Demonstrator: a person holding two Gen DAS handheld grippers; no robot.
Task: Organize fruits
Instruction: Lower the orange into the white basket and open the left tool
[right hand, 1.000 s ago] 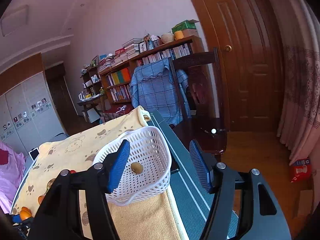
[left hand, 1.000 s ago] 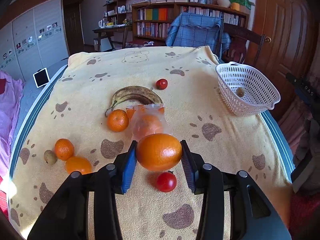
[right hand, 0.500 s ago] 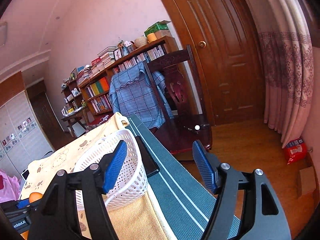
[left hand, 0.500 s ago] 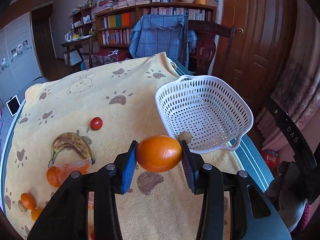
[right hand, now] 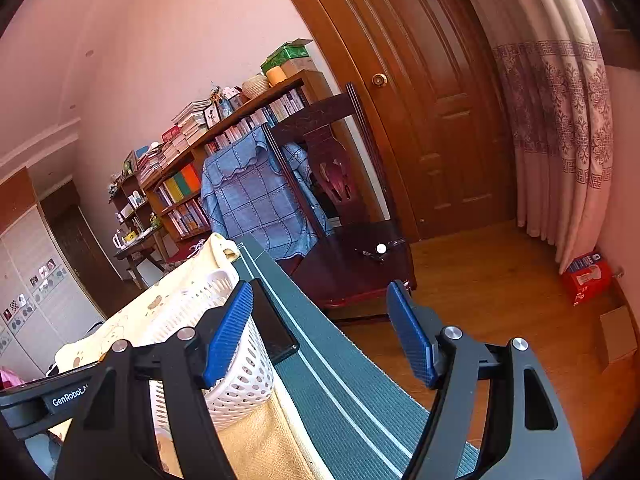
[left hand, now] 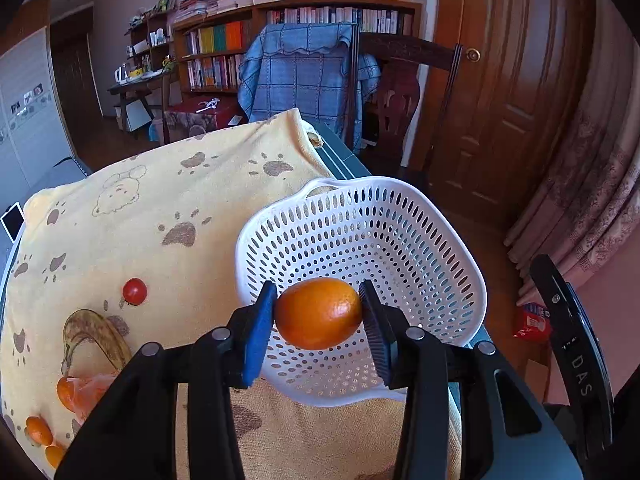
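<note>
My left gripper (left hand: 320,316) is shut on an orange (left hand: 319,313), held in the air over the near side of the white perforated basket (left hand: 416,256). On the yellow paw-print cloth (left hand: 168,208) to the left lie a cherry tomato (left hand: 135,291), a browned banana (left hand: 96,336), a bagged orange (left hand: 86,394) and small oranges (left hand: 38,430). My right gripper (right hand: 320,336) hangs past the table's right edge, its jaws opening with nothing between them. The basket (right hand: 240,376) sits just behind its left finger.
A dark phone (right hand: 274,332) lies on the green table strip (right hand: 340,380) beside the basket. A wooden chair (right hand: 340,216) with a blue cloth stands behind the table, a door (left hand: 508,92) and curtains to the right. The other gripper's black body (left hand: 568,340) shows at the right.
My left gripper carried the orange rightward from above the loose fruit to over the basket. My right gripper swung away to the right of the basket, and its jaws stand wider.
</note>
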